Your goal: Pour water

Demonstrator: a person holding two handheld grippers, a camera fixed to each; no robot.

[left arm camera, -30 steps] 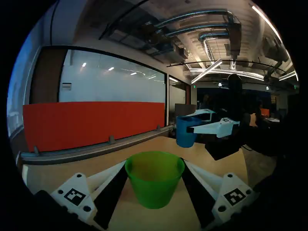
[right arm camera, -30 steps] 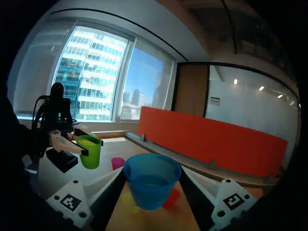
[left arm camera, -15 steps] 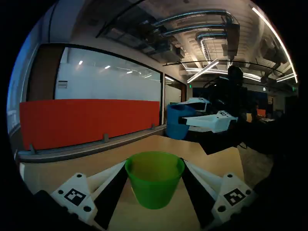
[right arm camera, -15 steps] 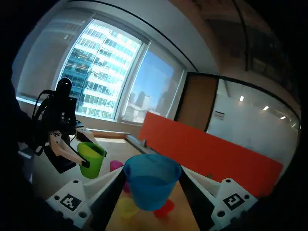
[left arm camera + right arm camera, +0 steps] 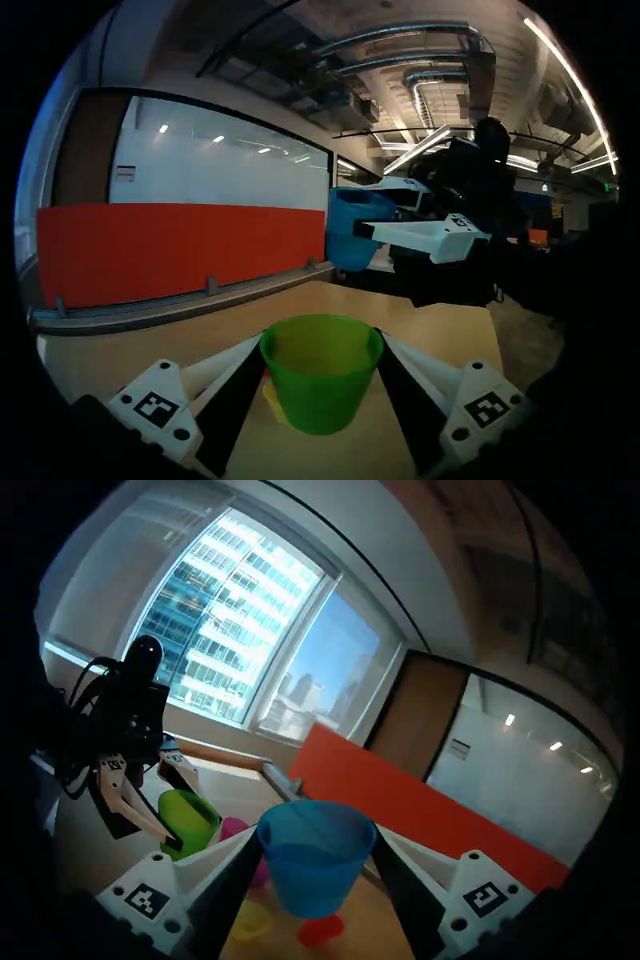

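The left tongs [image 5: 322, 352] are clenched on a green cup [image 5: 322, 384], held upright above the table [image 5: 448, 320]. The right tongs [image 5: 316, 844] grasp a blue cup [image 5: 316, 872] that seems to hold water, though the level is hard to read. In the left gripper view the blue cup hangs higher than the green cup, apart from it. A pink cup [image 5: 238, 830], a yellow cup [image 5: 252, 918] and a red cup [image 5: 320, 930] sit on the table below.

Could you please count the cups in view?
5: blue cup in right gripper; green cup in left gripper; pink cup, yellow cup, red cup on table. Others may be hidden.
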